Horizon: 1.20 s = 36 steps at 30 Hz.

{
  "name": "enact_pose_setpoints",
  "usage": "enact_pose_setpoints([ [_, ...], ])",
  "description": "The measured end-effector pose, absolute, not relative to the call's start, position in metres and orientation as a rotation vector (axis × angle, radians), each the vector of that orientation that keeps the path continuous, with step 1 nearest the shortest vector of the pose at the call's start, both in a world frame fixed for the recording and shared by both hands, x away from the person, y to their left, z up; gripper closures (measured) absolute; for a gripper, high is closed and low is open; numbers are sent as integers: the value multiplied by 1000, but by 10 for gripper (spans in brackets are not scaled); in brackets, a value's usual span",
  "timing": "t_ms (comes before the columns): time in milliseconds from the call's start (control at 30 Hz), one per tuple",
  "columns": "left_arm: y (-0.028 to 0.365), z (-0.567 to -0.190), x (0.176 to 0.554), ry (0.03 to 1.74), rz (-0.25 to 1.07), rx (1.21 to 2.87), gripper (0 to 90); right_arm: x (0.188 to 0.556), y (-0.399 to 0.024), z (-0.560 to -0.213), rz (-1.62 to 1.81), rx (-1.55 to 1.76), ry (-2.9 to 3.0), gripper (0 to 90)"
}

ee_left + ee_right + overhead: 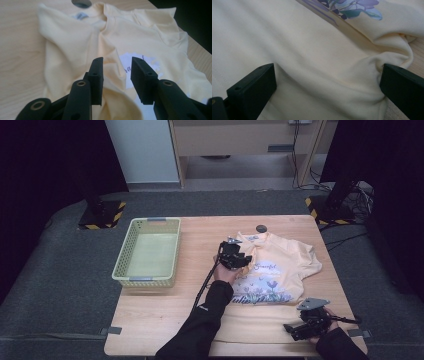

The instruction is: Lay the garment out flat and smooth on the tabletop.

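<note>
On wooden table (165, 307), yellow shirt (287, 262)

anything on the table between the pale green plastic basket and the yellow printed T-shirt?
Bare wood, going by the high view: nothing lies between the pale green plastic basket and the yellow printed T-shirt. The left gripper is over the shirt itself.

Black long sleeves (200, 330); black grippers, grey 3-cornered plate (313, 303), black cable, brass-ringed holes near fingers (98, 75).
</note>
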<state>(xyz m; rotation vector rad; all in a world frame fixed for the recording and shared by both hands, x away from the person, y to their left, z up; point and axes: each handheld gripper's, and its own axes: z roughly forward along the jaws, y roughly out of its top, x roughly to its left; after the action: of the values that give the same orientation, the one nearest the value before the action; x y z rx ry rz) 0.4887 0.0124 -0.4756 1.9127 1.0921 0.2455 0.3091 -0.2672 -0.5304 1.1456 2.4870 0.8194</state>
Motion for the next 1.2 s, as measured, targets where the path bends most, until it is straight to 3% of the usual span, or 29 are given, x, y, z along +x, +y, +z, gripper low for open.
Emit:
enact_pose_setpoints([
  [133,23,-466,487,1085,319,1921,528,309,-267,-530,820,1148,2486,8],
  [300,23,-470,488,1097,291,1932,446,309,-267,-530,819,1148,2486,7],
  [533,5,-486,493,1095,294,1976,387,309,-267,-530,819,1146,2487,7],
  [733,2,-501,505,1121,313,2025,393,309,-267,-530,819,1145,2489,7],
  [833,4,-504,507,1134,274,2026,449,309,-267,-530,819,1144,2490,7],
  [1133,4,-505,505,1137,271,2072,820,309,-267,-530,818,1144,2490,7],
  [1200,5,-505,505,1143,267,2071,867,309,-267,-530,818,1144,2490,7],
])
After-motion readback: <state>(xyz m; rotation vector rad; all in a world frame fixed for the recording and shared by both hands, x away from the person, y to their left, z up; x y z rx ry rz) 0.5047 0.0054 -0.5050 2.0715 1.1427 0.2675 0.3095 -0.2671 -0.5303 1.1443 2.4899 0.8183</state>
